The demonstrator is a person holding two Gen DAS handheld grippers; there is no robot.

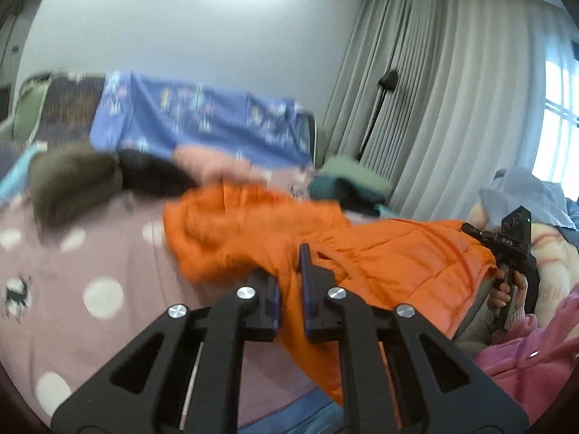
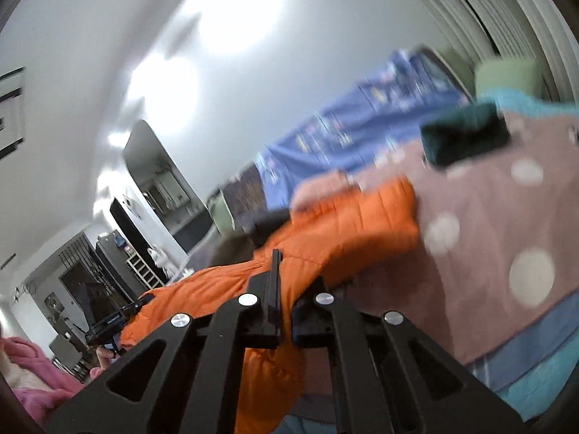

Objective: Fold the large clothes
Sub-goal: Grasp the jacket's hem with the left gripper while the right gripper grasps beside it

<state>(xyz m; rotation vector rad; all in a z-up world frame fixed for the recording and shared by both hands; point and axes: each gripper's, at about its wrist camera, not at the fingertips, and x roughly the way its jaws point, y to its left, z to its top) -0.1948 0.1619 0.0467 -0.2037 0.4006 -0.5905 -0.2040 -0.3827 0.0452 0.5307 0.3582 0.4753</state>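
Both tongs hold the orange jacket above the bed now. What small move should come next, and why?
Probably carry the held edge forward over the rest of the orange jacket. The left tongs and right tongs are each shut on one edge, lifted, while the far part lies on the dotted bedspread. That would fold it in half.

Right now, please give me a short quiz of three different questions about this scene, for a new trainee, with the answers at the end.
1. True or false: both grippers are shut on the orange jacket.
2. Multiple choice: the bed cover under the jacket is A) striped green, B) mauve with white dots, C) plain black.
3. Fill in: behind the bed, by the wall, hangs a ____ printed sheet.

Key
1. True: the left gripper and the right gripper each pinch its fabric.
2. B
3. blue
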